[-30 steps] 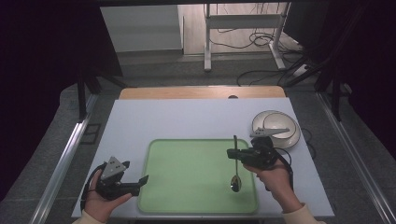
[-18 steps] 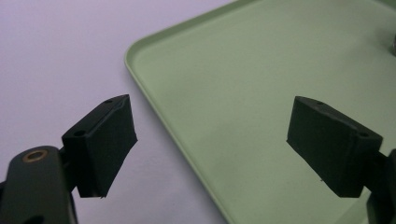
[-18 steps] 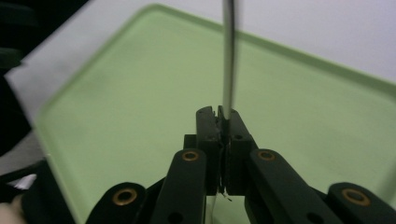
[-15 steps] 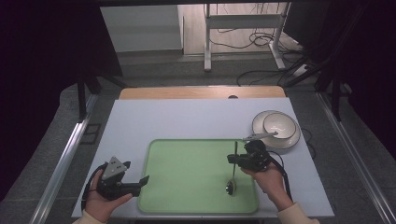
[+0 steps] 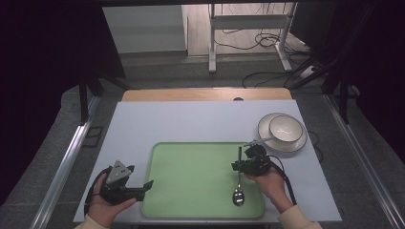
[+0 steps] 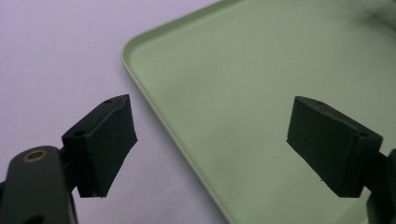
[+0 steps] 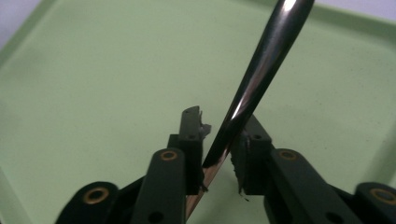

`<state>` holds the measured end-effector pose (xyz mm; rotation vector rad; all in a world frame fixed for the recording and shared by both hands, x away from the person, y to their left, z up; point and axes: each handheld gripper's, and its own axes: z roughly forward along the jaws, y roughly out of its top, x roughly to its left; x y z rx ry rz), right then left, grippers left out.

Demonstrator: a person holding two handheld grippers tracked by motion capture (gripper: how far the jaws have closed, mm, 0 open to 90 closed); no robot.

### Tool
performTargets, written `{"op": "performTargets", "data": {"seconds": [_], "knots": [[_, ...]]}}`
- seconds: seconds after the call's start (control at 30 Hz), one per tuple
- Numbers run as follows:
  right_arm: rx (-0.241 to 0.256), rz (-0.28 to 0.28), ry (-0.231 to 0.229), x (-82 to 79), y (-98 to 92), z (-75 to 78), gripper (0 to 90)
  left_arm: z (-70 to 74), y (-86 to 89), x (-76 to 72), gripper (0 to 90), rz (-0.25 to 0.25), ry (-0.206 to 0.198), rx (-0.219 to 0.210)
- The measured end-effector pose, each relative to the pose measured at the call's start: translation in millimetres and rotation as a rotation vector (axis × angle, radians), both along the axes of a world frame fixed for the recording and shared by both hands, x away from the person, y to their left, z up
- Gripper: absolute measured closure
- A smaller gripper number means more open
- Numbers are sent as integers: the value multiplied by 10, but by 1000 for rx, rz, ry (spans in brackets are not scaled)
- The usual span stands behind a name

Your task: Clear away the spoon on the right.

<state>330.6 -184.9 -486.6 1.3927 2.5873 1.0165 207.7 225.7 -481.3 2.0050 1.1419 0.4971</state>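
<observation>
Over the table, from the high view: a green tray [image 5: 191,186] is being shown lying on a pale grey table [image 5: 191,124]. A metal spoon [image 5: 239,183] is being held over the tray's right part, its bowl nearest the person and seemingly touching or just above the tray floor, its handle running away toward the far edge. The right gripper [image 5: 241,165] is being closed about the handle near its middle. A white bowl [image 5: 285,130] is being carried on a plate [image 5: 267,143] just off the tray's far right corner, with what looks like another utensil resting at the plate's rim. The left gripper [image 5: 145,186] is being held low at the tray's near left corner.

Along the left gripper view: the two black jaws are being kept wide apart, nothing between them, straddling the tray rim [image 6: 154,93], with the table [image 6: 56,56] to the left.

Along the right gripper view: the spoon handle [image 7: 261,70] is being pinched between narrowly set jaws, slanting up and to the right above the tray floor [image 7: 93,84].

Handling, as judged: the spoon is being taken as light, rigid and not fragile; its polished, narrow shaft is likely slippery and apt to pivot in the pads. Hold is best taken mid-handle, across the flat, as is being done.
</observation>
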Motion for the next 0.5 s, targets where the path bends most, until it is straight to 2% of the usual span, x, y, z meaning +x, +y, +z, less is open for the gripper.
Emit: {"op": "performTargets", "data": {"seconds": [0.2,0.33,0.37,0.4,0.5], "knots": [[-42,9,-8,-9,27,-25,681,1,0,-2,153,-2,-1,1],[-76,-17,-29,-8,17,-20,522,1,2,-2,153,-1,-1,0],[-76,-17,-29,-8,17,-20,522,1,3,-2,153,-1,-1,0],[-83,-34,-35,-11,13,-15,417,2,2,-3,153,0,-2,0],[-74,-40,-57,-16,6,6,328,2,1,-3,153,-1,-2,0]]}}
